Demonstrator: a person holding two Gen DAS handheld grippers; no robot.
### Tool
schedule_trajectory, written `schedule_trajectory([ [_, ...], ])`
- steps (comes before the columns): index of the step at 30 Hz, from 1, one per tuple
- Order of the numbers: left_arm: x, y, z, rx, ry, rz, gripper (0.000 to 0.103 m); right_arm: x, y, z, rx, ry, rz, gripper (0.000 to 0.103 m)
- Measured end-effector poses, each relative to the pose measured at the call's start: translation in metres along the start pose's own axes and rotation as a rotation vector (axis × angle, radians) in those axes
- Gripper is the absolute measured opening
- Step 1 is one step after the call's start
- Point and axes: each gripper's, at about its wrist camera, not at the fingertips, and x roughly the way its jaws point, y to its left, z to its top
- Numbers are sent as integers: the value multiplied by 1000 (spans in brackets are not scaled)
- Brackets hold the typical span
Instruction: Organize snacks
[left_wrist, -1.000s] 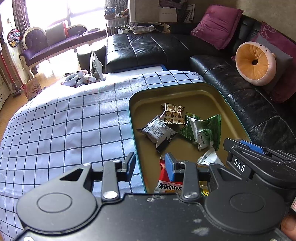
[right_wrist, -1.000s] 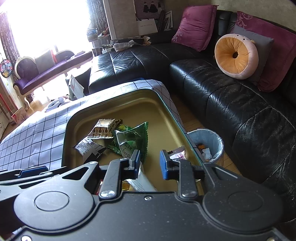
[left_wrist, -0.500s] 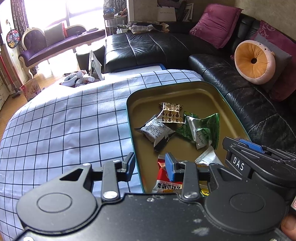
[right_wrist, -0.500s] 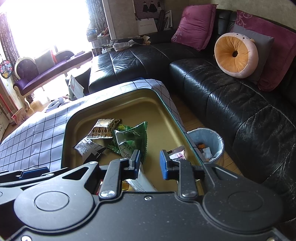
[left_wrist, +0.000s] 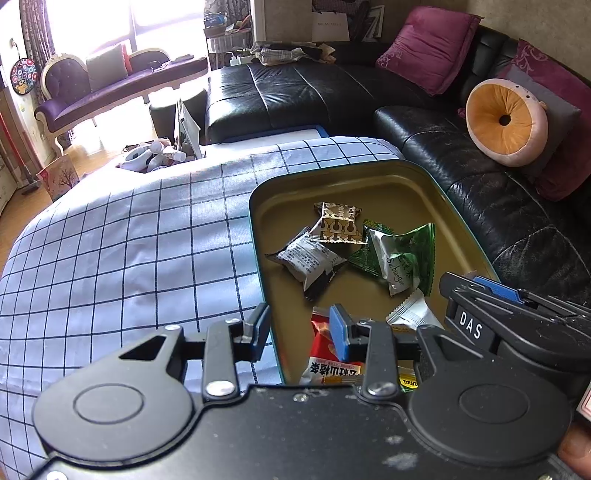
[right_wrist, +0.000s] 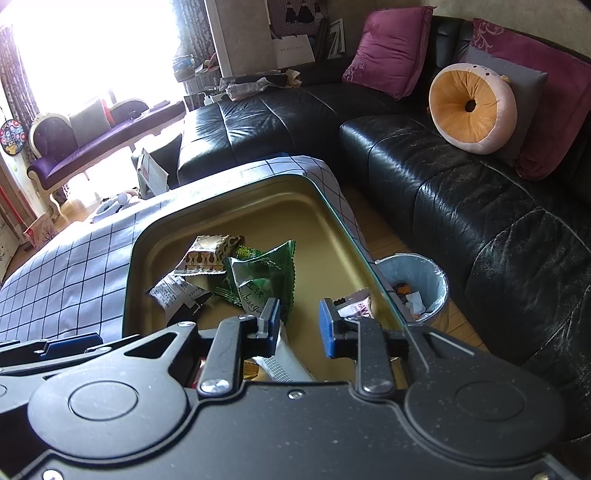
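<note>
A checked blue-and-white cloth (left_wrist: 122, 251) covers the table at left, with a gold-lined tin tray (left_wrist: 258, 236) lying on its right side. Inside the tray, snack packets lie in a loose heap: a grey-and-black packet (left_wrist: 308, 260) with small print too fine to read, a brown patterned packet (left_wrist: 338, 223) just beyond it, and to their right a green packet (left_wrist: 400, 258) lettered "Subangue", as far as it can be read. Nearer, a red packet (left_wrist: 321, 343) with Chinese characters sits beneath the left gripper (left_wrist: 300, 330), whose fingers stand partly apart over the tray's near left rim, holding nothing. A white crimped packet (left_wrist: 413, 314) lies to its right. The right gripper (right_wrist: 297, 325), marked "DAS" on its side, hangs over the tray's near right part, jaws likewise partly open and empty, a pale packet (right_wrist: 356, 304) just beyond its right finger. Past the tray's right edge, a lined bin (right_wrist: 417, 280) stands on the floor before a black leather sofa (right_wrist: 461, 192). A white paper bag (right_wrist: 293, 50) at the far wall reads "BEAUTIFUL".
</note>
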Motion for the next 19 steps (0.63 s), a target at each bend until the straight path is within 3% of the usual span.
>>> schedule_trajectory([
  [19, -4, 3, 0, -7, 2, -21, 36, 0, 5, -1, 1, -2, 1, 36],
])
